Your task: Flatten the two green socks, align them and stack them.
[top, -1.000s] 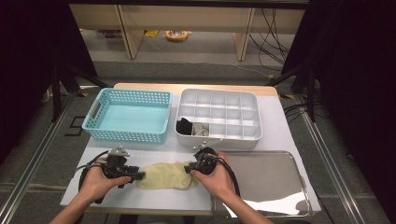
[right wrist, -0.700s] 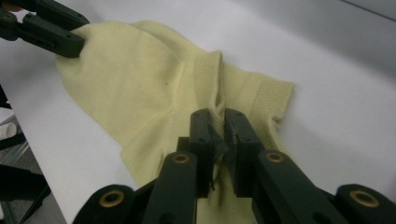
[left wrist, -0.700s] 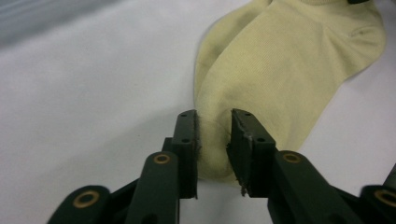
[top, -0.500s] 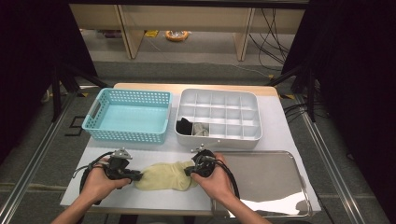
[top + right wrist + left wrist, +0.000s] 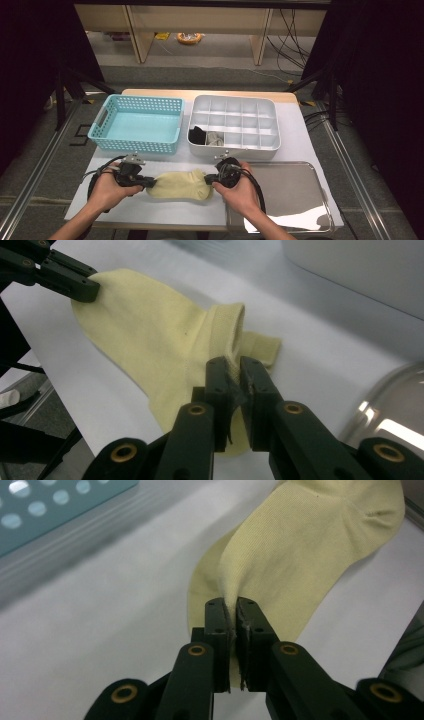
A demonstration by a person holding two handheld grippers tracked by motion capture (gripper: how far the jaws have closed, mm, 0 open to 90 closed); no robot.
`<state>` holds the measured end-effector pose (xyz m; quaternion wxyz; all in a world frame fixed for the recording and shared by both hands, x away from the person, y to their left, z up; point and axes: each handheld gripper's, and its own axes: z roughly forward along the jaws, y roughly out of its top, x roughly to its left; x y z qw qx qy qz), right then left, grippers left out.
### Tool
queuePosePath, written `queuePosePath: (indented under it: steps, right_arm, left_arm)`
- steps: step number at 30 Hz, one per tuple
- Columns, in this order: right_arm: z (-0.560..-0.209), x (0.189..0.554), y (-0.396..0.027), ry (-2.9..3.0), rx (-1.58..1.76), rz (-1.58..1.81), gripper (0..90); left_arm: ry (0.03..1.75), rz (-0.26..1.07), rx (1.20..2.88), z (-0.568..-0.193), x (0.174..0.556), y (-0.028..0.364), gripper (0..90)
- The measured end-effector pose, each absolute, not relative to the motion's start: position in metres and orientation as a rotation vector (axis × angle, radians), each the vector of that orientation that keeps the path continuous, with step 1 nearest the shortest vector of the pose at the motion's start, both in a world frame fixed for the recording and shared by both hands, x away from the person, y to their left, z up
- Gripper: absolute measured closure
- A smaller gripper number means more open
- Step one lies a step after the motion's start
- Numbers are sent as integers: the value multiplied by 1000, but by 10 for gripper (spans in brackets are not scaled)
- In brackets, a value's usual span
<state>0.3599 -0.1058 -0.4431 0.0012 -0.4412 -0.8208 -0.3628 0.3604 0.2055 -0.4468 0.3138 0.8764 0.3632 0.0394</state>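
Pinching the yellow sock (image 5: 179, 185) at both ends, low over the near part of the white surface (image 5: 170, 212), just in front of the blue basket (image 5: 140, 100) and the divided white box (image 5: 232, 98), with the metal tray (image 5: 295, 200) close by on the right.

Clamping the toe end in the left gripper (image 5: 231, 615), its fingers (image 5: 217, 625) having just been closing and now standing almost together, with a thin ridge of cloth squeezed between the pads. Gripping the cuff edge likewise in the right gripper (image 5: 232, 372), those fingers also having just been closing and now nearly shut on the ribbed rim. Stretching the sock flat and lengthwise between the two grips, the middle apparently sagging toward the surface; hard to tell whether any part is touching it.

Judging progress as early: securing both ends looks done, while moving the sock anywhere is not yet begun. Sitting already in a near-left compartment of the box: a dark rolled item (image 5: 198, 135) and a pale one beside it, probably socks sorted there. Leaving most compartments bare and the basket without contents.

Likely remaining: raising the sock clear, folding or bunching it, carrying it over the box wall, and letting go into a free compartment.
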Motion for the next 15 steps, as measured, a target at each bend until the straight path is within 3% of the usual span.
queuePosePath:
  steps: [15]
  right_arm:
    - [-460,364,-112,-2582,-1439,-1058,825]
  left_arm:
    - [946,95,2438,-466,379,189,810]
